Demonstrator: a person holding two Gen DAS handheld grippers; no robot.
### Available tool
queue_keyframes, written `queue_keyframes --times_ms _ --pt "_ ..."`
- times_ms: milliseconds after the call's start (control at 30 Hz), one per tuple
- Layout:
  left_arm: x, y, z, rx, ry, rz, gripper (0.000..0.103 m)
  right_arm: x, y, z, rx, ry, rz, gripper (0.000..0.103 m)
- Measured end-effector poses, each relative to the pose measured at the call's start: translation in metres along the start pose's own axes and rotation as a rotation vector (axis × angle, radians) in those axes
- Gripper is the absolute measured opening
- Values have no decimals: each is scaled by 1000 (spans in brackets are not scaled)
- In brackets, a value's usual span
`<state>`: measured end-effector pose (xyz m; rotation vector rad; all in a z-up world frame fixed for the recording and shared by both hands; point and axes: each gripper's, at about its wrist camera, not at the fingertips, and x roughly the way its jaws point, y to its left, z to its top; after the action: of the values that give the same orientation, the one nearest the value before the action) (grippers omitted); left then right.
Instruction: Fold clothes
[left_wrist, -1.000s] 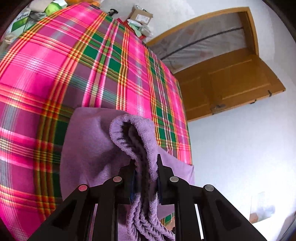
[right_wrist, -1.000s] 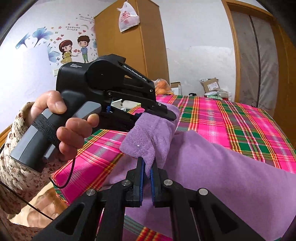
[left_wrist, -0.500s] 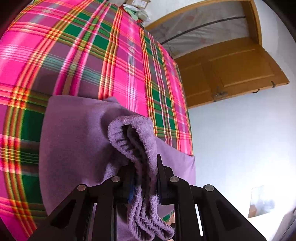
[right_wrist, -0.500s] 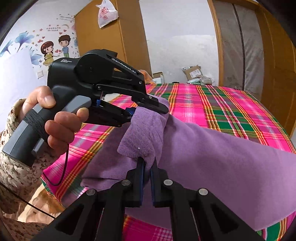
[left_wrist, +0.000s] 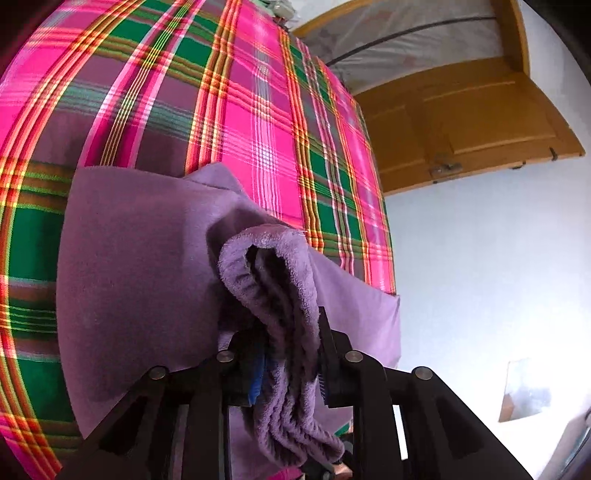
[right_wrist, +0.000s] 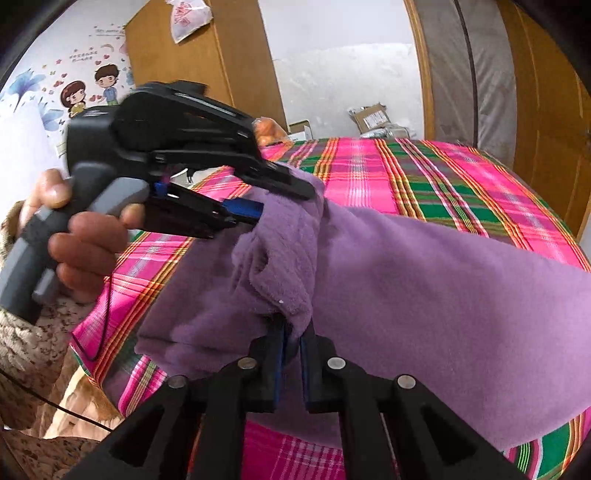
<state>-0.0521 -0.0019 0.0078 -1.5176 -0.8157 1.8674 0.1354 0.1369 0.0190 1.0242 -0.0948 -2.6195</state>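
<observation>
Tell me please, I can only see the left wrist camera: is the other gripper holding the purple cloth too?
Observer: Yes, the right gripper has a fold of the purple cloth between its fingers.
Operator: Who's holding my gripper?
Observer: A hand in a speckled sleeve grips the handle of the left gripper; its jaws are opening, with cloth between them.
Operator: Anything fun on the wall?
Observer: Stickers of two cartoon children, beside a wooden wardrobe.

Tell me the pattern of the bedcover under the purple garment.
Pink, green and orange plaid bedcover; left wrist view shows it best.
</observation>
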Motion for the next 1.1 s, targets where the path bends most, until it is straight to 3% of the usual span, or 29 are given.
queue_keyframes --times_ms 133,267,567,633,700,800,900,1000,1100 --pt "-18 -2 -8 37 -25 -14 27 -1 -6 -1 21 9 -7 19" --pt "-41 0 -20 78 -86 -15 27 -6 -12 -4 41 5 -27 21" --pt "-81 45 -48 -18 -157 -10 27 -27 -45 -8 153 -29 -104 23" --pt "-84 54 -53 -39 -164 -3 27 -35 -53 -3 198 -61 -63 31" --pt "-86 62 -58 -56 -168 6 27 -39 -63 5 260 -75 44 40" --pt "-87 70 -64 -76 -168 7 27 -32 -72 21 292 -78 125 47" --pt "-86 73 -68 -82 -168 9 27 -15 -78 36 299 -53 143 49" --pt "-85 72 -71 -75 -165 23 27 10 -80 42 320 13 210 51" --pt "-82 71 -69 -77 -166 32 27 32 -81 43 334 81 223 51"
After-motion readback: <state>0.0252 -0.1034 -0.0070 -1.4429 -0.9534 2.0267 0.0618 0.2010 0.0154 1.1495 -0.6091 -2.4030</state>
